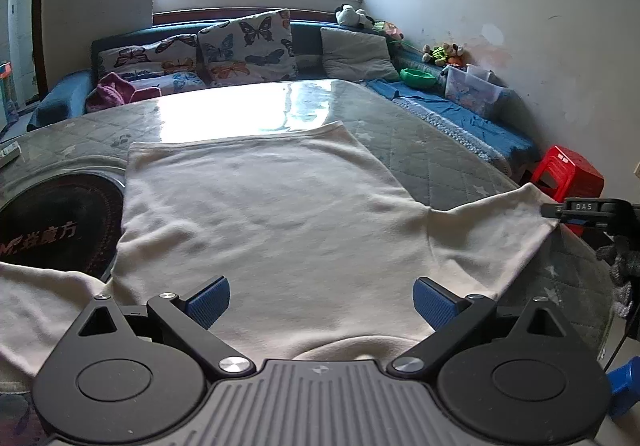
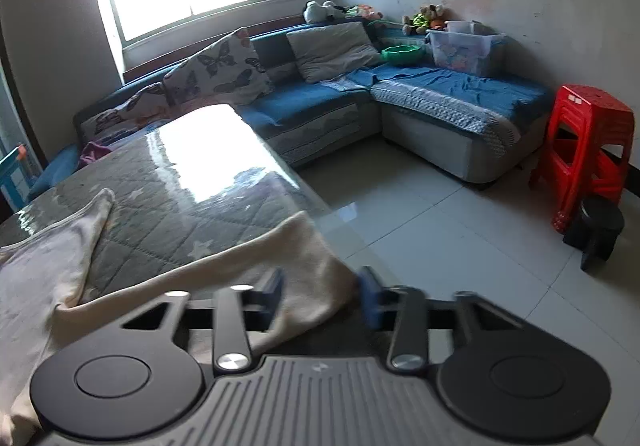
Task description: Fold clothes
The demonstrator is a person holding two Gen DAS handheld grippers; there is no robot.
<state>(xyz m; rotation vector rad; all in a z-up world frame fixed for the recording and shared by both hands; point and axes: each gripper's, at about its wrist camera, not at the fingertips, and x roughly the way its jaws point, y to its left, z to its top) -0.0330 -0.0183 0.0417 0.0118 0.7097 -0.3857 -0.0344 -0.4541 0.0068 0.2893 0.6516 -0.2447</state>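
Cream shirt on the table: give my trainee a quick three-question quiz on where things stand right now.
1. True or false: the left gripper is shut on the cream shirt.
2. Which part of the shirt lies between the right gripper's fingers? A) collar B) sleeve end C) bottom hem
3. What red item stands on the floor by the sofa?

Key:
1. False; its jaws are wide open over the shirt body.
2. B; the sleeve end lies in the gap, jaws apart.
3. A stack of red stools.
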